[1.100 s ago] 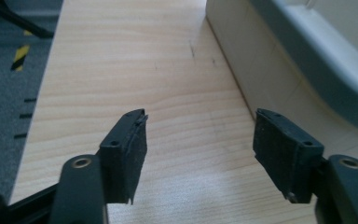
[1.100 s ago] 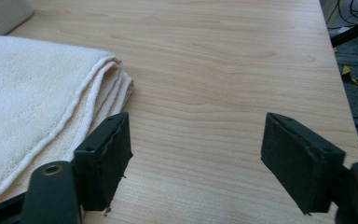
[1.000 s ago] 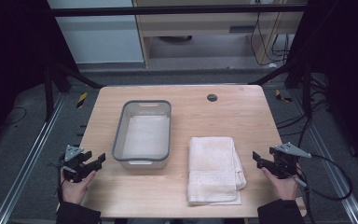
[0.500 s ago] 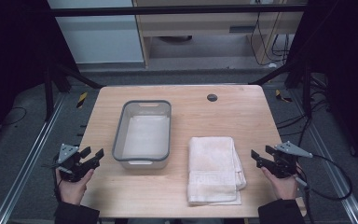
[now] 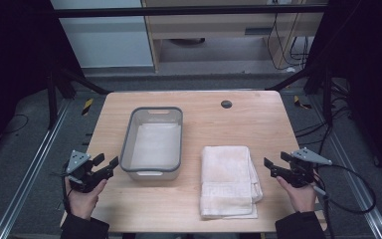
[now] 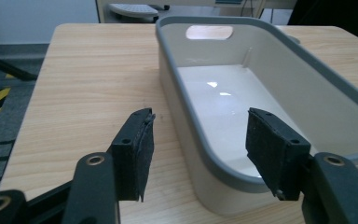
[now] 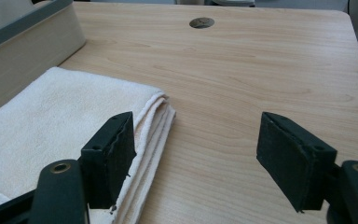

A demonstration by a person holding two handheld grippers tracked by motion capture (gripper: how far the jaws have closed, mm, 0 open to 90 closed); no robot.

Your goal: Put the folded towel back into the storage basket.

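Flanking the table's near edge, the left gripper [image 5: 104, 168] and right gripper [image 5: 276, 167] are hovering with jaws spread, holding nothing (probably readying a reach). Between them, the folded towel [image 5: 229, 180] is lying just beside the empty grey bin [image 5: 152, 171].

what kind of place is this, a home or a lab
Probably a lab or recording rig, not a home: a bare wooden table inside a black metal frame, floor rails, and loose cables.

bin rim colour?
Grey rim on a beige, off-white bin; the left gripper view shows it best.
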